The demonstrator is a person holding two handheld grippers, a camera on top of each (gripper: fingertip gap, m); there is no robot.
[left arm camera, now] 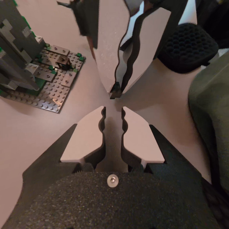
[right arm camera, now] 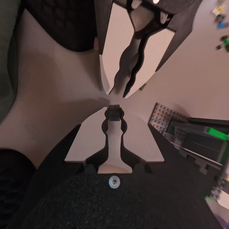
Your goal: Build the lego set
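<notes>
While your right gripper (right arm camera: 114, 109) clamps the small dark brick (right arm camera: 114, 114) at its fingertips, your left gripper (left arm camera: 113, 109), jaws apart and empty, faces it tip-to-tip; the grey baseplate (left arm camera: 59, 99) lies left.

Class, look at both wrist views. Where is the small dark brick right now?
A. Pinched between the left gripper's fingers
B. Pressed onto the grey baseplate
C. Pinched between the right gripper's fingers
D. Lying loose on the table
C: the small dark brick sits clamped at the tips of the right gripper, while the left gripper is open and empty.
</notes>
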